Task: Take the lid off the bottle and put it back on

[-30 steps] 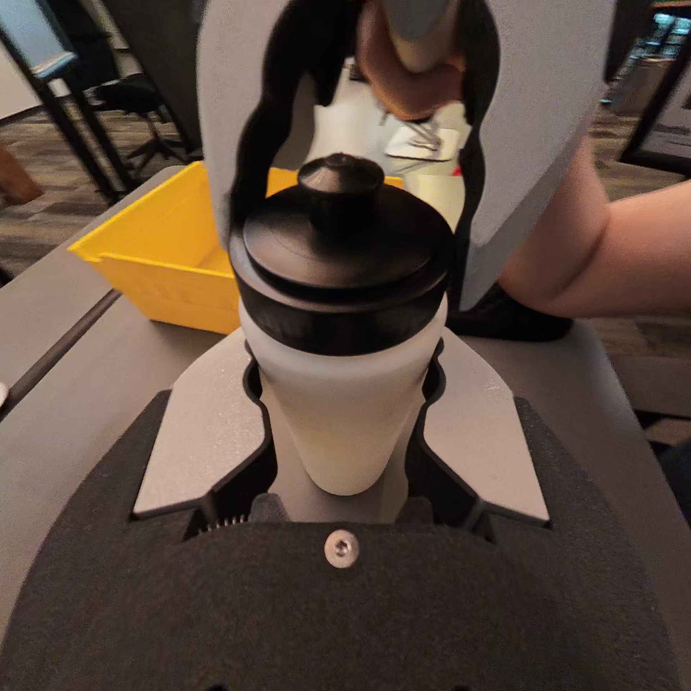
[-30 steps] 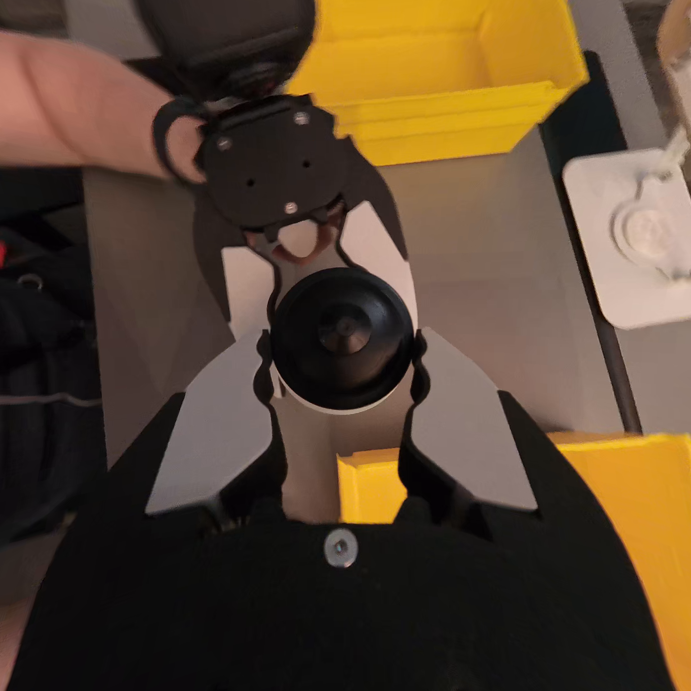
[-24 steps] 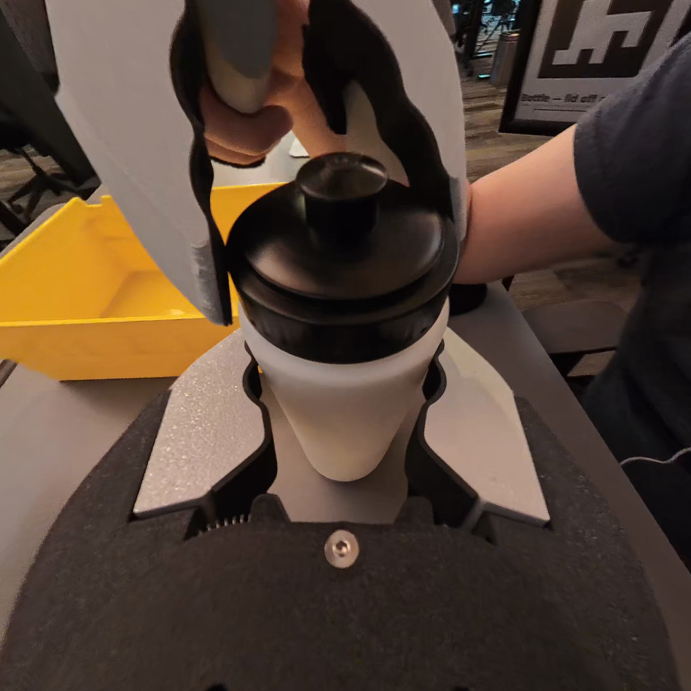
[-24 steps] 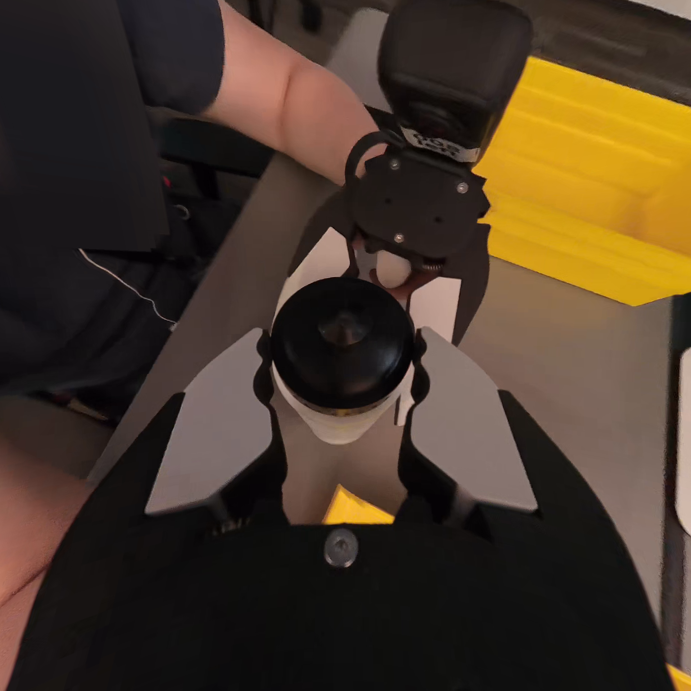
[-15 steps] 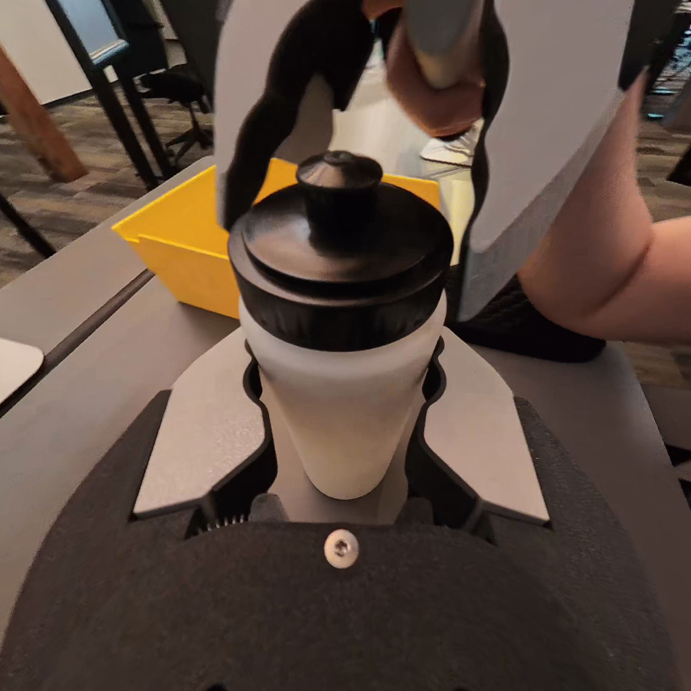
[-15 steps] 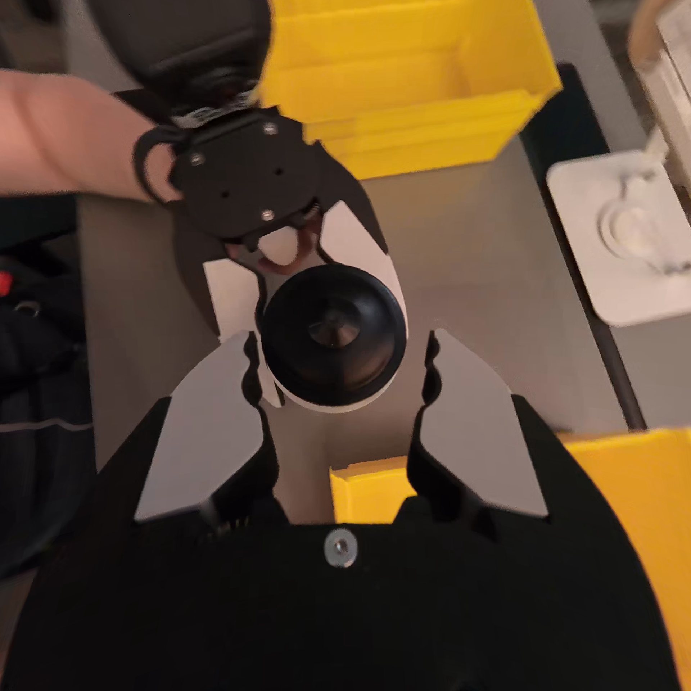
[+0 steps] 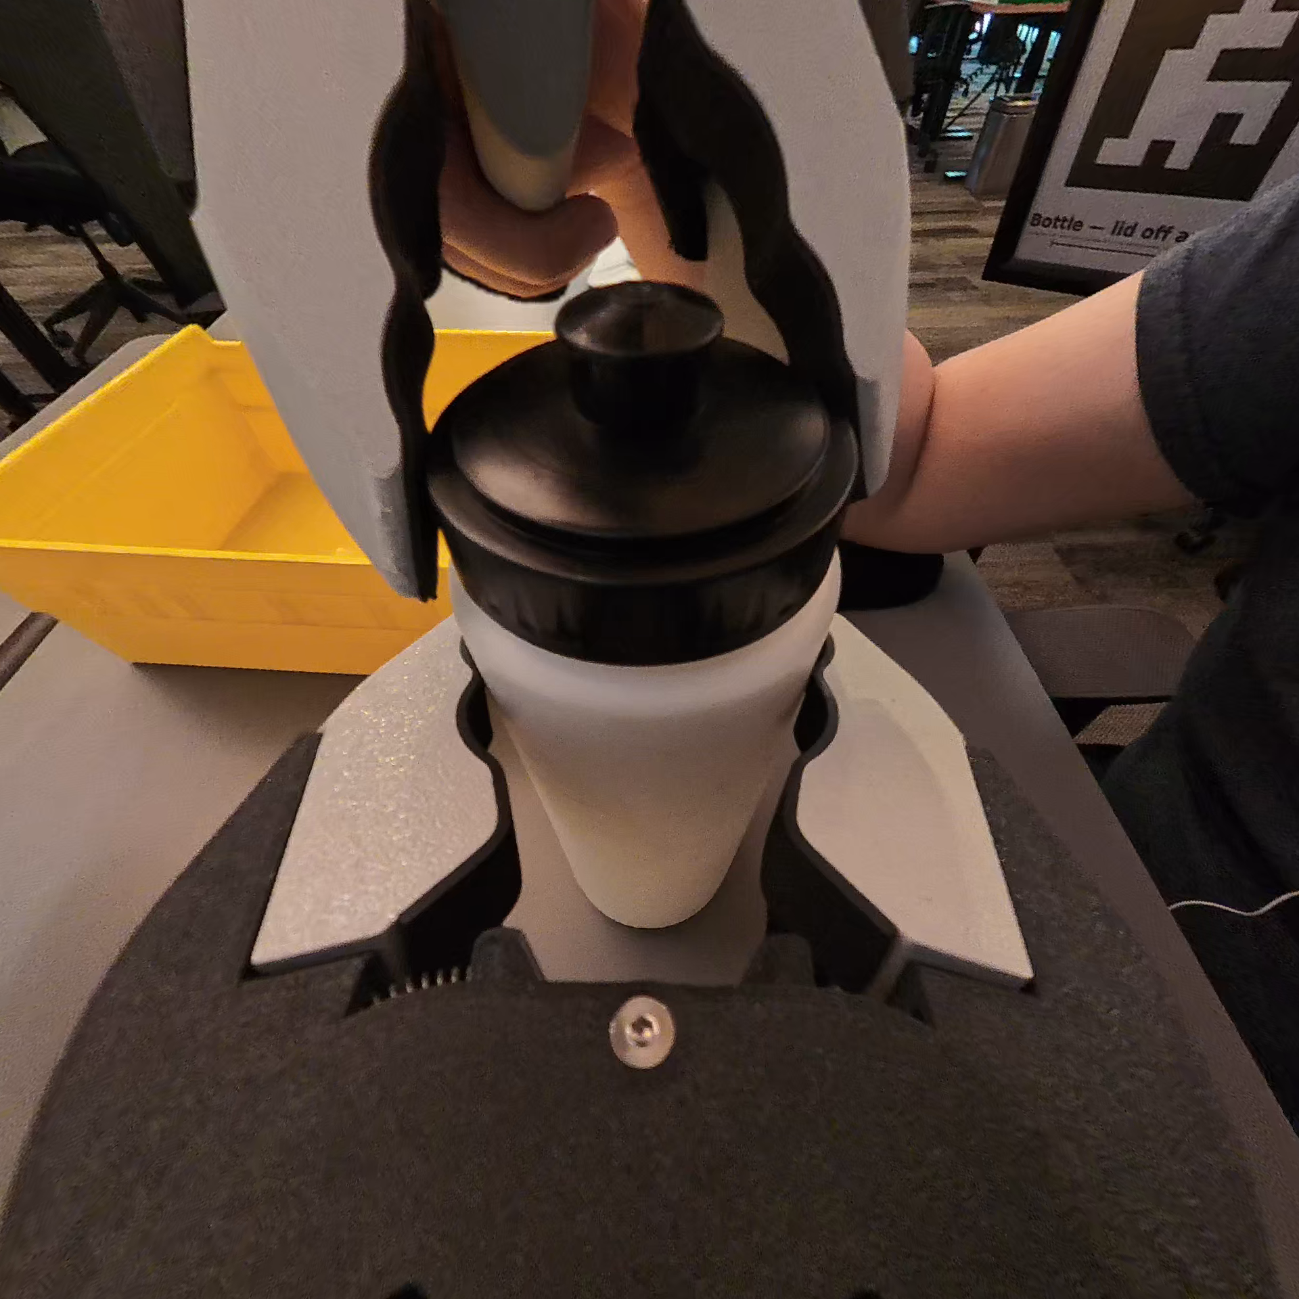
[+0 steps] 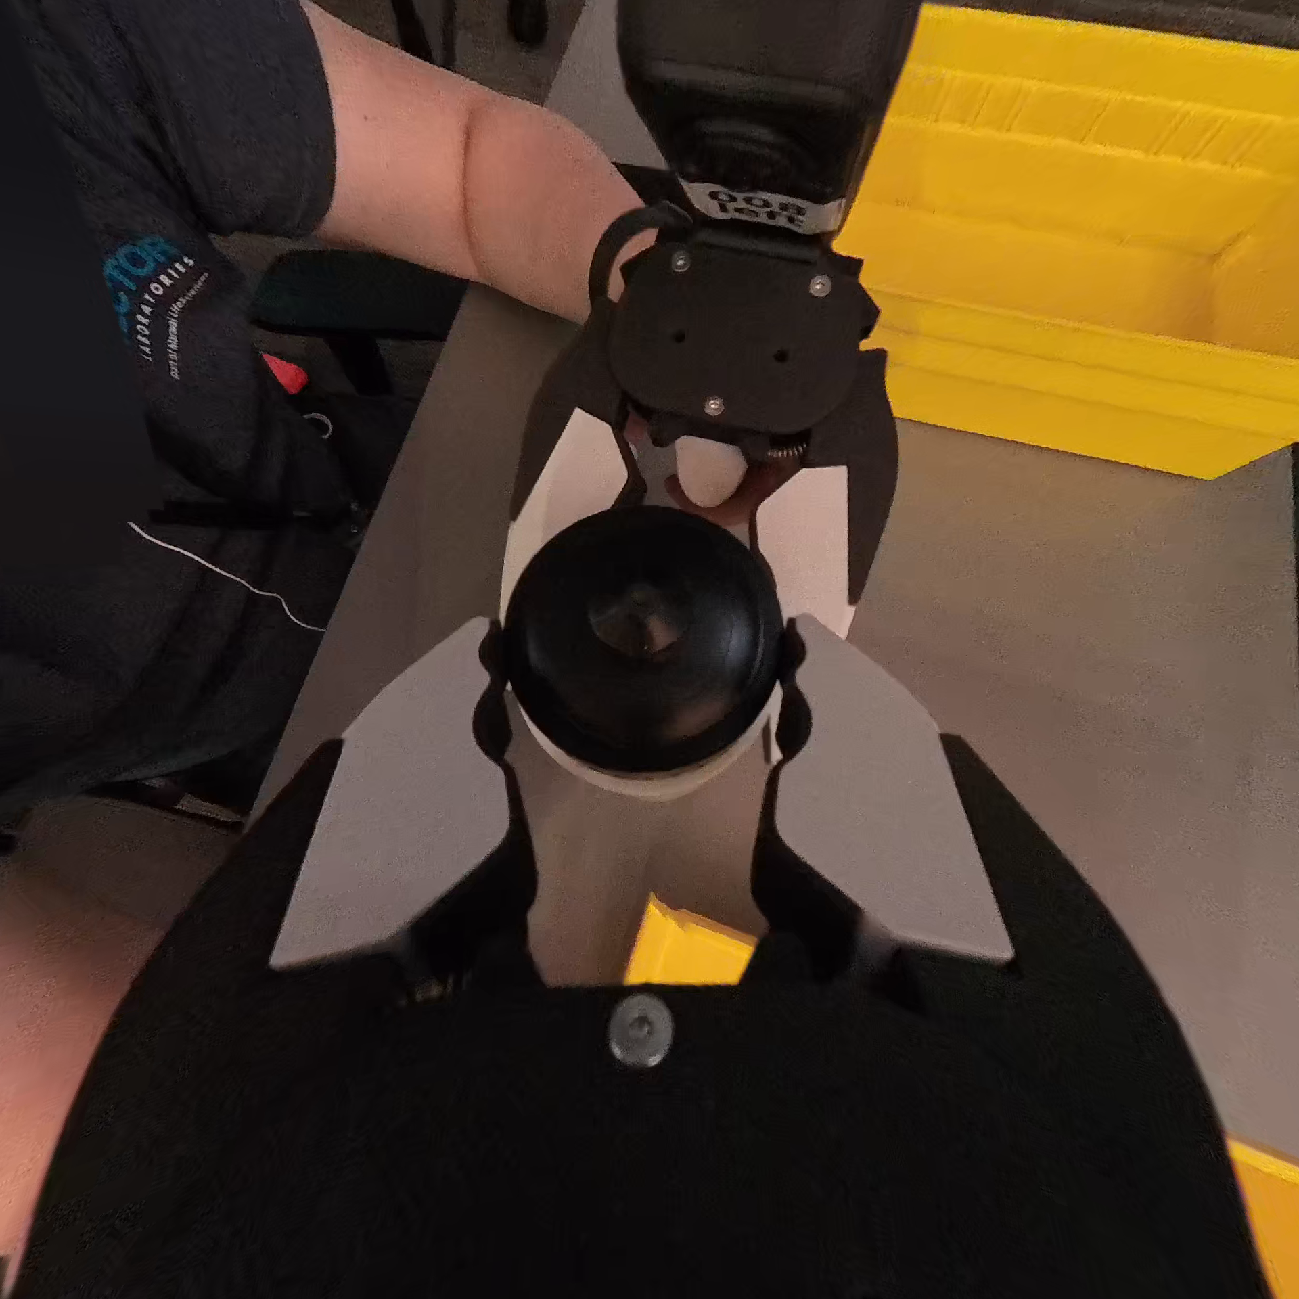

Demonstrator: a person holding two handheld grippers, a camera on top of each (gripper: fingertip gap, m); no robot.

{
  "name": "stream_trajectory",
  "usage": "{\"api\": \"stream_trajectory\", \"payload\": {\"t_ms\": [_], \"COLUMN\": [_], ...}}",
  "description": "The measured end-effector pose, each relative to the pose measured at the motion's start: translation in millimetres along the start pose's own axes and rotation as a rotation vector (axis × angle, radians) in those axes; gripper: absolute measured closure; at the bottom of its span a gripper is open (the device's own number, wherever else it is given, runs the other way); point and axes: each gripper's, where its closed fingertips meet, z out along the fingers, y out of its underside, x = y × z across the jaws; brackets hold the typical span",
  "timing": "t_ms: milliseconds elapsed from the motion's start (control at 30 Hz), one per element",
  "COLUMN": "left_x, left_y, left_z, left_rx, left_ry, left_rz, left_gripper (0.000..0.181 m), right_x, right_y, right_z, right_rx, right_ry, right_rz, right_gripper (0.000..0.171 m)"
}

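At centre, left gripper (image 7: 643, 710) clamps the bottle (image 7: 647, 759) body; right gripper (image 8: 641, 668) pinches the lid (image 8: 641, 643) (bin (image 7: 176, 492) at 10 o'clock). Risk: pads slip on the lid rim, bottle twists.

Office-lab: office chair (image 7: 84, 232), yellow bins (image 7: 176, 506), marker poster (image 7: 1160, 126).

Lid (image 7: 636, 485): black plastic, semi-gloss, ribbed rim. Bottle (image 7: 643, 759): frosted white plastic, matt. Bin (image 7: 176, 506): glossy yellow plastic. Tabletop (image 7: 140, 738): smooth matt grey.
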Motion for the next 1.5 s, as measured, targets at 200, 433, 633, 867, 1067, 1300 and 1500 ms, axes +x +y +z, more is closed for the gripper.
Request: {"api": "stream_trajectory", "payload": {"t_ms": [200,433,633,867,1067,1300,1500], "left_x": [-39.3,-45.9,0.3,-24.8,-45.3,-12.3,-13.5], "left_y": [3.0,5.2,2.3,3.0,5.5,3.3,2.5], "left_z": [-7.8,-12.2,-4.0,-6.6,-11.7,-4.6,-3.5], "left_rx": [0.001,-0.022,-0.017,-0.007,-0.023,-0.031,-0.028], "left_ry": [-0.23,-0.275,0.02,-0.12,-0.267,-0.061,-0.068], "left_rz": [-0.073,-0.087,0.015,-0.038,-0.096,-0.021,-0.048], "left_gripper": [0.095,0.095,0.095,0.095,0.095,0.095,0.095], "right_x": [40.6,49.4,8.0,27.9,48.9,20.7,12.6], "right_y": [-0.2,4.5,-1.0,-2.7,3.9,2.3,-1.2], "right_z": [-4.2,-1.0,3.8,-1.0,-0.2,3.4,3.6], "right_rx": [-0.059,-0.141,-0.086,-0.045,-0.144,-0.142,0.007], "right_ry": [0.333,0.497,0.172,0.245,0.512,0.276,0.085], "right_rz": [0.279,0.391,0.019,0.147,0.4,0.145,0.018], "right_gripper": [0.085,0.097,0.097,0.089,0.096,0.096,0.096]}}
